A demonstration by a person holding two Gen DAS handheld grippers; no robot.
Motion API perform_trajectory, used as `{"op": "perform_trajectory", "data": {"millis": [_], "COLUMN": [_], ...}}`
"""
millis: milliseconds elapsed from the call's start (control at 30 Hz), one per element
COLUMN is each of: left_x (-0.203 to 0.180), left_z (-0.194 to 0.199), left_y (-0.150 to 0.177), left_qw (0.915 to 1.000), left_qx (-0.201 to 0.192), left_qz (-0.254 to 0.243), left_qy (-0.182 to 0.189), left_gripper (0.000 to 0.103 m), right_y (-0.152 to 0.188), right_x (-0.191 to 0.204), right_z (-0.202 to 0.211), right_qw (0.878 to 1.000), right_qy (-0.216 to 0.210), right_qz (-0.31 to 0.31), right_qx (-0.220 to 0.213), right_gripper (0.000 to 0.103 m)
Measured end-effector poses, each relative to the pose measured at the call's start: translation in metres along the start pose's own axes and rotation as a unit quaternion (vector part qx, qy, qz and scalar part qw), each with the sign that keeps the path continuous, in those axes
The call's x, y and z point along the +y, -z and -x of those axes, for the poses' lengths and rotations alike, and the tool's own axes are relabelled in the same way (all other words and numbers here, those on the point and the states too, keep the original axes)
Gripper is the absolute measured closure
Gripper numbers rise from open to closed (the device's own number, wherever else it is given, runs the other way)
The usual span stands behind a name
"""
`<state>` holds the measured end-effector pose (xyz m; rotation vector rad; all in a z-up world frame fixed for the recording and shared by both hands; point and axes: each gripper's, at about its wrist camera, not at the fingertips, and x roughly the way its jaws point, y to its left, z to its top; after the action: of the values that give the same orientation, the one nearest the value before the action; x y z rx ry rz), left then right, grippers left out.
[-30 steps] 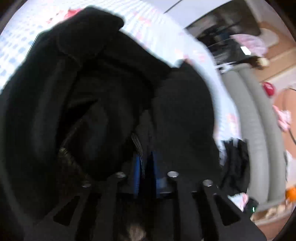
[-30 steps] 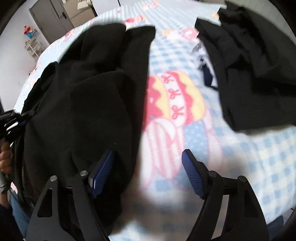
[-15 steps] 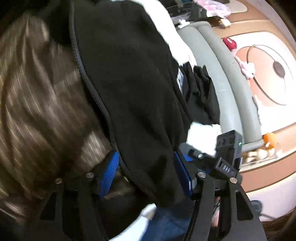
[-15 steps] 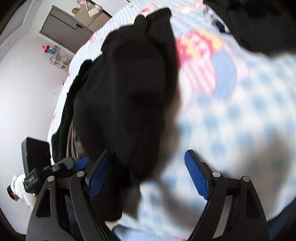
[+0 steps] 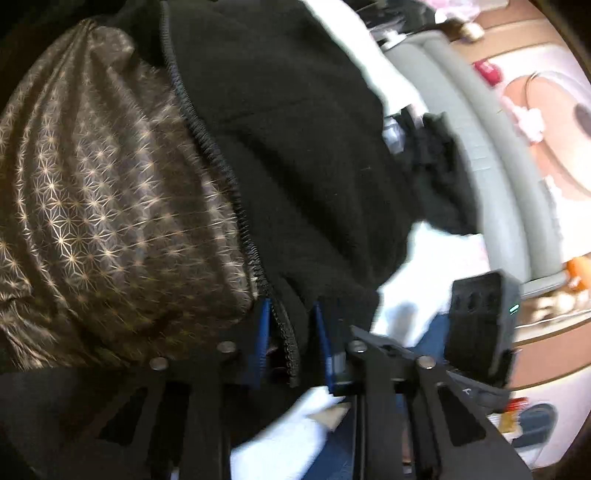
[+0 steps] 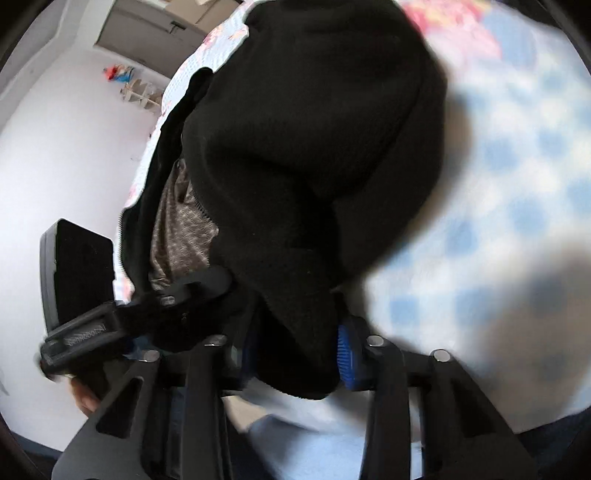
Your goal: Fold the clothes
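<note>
A black fleece jacket (image 5: 303,155) with brown star-patterned lining (image 5: 103,192) lies on the bed, near edge toward me. My left gripper (image 5: 291,343) is closing on its zipper edge (image 5: 221,170), blue pads pressing the hem from both sides. In the right wrist view the same jacket (image 6: 314,147) fills the middle. My right gripper (image 6: 295,362) is closing on a bunched corner of its black hem, which fills the gap between the pads. The left gripper (image 6: 92,325) shows at lower left, close beside it. The right gripper's body (image 5: 480,325) shows at the left view's right side.
The bed has a blue-and-white checked sheet (image 6: 498,221) with a pink cartoon print. Another black garment (image 5: 439,173) lies further along the bed, by a grey padded edge (image 5: 491,166). A grey cabinet (image 6: 147,29) stands at the far wall. A hand (image 6: 85,398) holds the left gripper.
Both grippers came down to the jacket's near edge and their jaws narrowed onto the fabric. The left view swung from the jacket's outside to its lining and zipper.
</note>
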<state>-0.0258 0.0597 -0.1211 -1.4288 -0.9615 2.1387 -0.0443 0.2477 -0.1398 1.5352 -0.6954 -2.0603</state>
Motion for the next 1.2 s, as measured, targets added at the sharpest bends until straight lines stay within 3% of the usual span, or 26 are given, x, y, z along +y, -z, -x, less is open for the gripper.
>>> {"op": "perform_trajectory", "data": {"millis": [67,133,233,333,433,467,533,667,733,800,867,933,1000,1067,1100,1133,1200], "left_x": [-0.014,-0.022,-0.003,0.037,0.044,0.044,0.045,0.048,0.027,0.020,0.015,0.010,0.013,0.018,0.019,0.017,0.017], "left_z": [0.029,0.049,0.052,0.036,0.040,0.041,0.044,0.051,0.024,0.014,0.019,0.024,0.013,-0.004,-0.009,-0.007,0.003], "left_y": [0.004,0.008,0.013,0.019,0.025,0.026,0.026,0.022,0.017,0.015,0.015,0.016,0.024,0.035,0.040,0.042,0.043], "left_qw": [0.9992,0.9979,0.9973,0.9981,0.9994,0.9995,0.9997,0.9998,0.9997,0.9996,0.9990,0.9982,0.9975,0.9944,0.9921,0.9917,0.9929], "left_qx": [-0.031,-0.052,-0.035,0.019,0.026,0.027,0.025,0.015,0.009,0.010,0.012,0.009,0.022,0.045,0.054,0.053,0.052], "left_qz": [-0.021,-0.039,-0.043,0.000,0.004,0.002,-0.005,-0.012,-0.019,-0.028,-0.042,-0.058,-0.052,-0.051,-0.065,-0.074,-0.076], "left_qy": [0.011,0.003,-0.048,-0.058,-0.022,-0.013,-0.003,0.010,0.008,-0.004,-0.008,-0.011,-0.042,-0.081,-0.093,-0.091,-0.075], "left_gripper": [0.087,0.087,0.087,0.087,0.084,0.083,0.067,0.067,0.069,0.069,0.069,0.069,0.071,0.074,0.074,0.074,0.074], "right_y": [0.006,0.013,0.027,0.029,0.028,0.025,0.012,-0.026,-0.042,-0.049,-0.052,-0.045,-0.036,-0.023,-0.018,-0.017,-0.022], "right_x": [0.024,0.047,0.071,0.054,0.032,0.030,0.021,-0.003,-0.008,-0.001,0.012,0.028,0.042,0.049,0.042,0.022,-0.005], "right_z": [0.019,0.038,0.036,0.022,0.012,0.016,0.023,0.023,0.008,-0.008,-0.022,0.003,0.025,0.027,0.011,-0.010,-0.024], "right_qw": [0.999,0.995,0.989,0.995,0.998,0.999,1.000,0.998,0.996,0.996,0.998,0.997,0.993,0.988,0.985,0.988,0.995], "right_qy": [-0.031,-0.058,-0.013,-0.009,-0.016,-0.015,-0.013,-0.009,-0.042,-0.051,-0.045,-0.021,0.004,0.070,0.112,0.126,0.080], "right_qz": [0.040,0.080,0.144,0.099,0.041,0.033,0.014,-0.040,-0.059,-0.052,-0.031,-0.003,0.025,0.074,0.081,0.054,-0.021], "right_qx": [-0.012,-0.022,-0.011,0.018,0.036,0.025,-0.008,-0.057,-0.059,-0.045,-0.033,-0.078,-0.113,-0.117,-0.103,-0.075,-0.059], "right_gripper": [0.081,0.083,0.080,0.072,0.057,0.047,0.034,0.031,0.030,0.034,0.076,0.086,0.088,0.088,0.088,0.088,0.089]}}
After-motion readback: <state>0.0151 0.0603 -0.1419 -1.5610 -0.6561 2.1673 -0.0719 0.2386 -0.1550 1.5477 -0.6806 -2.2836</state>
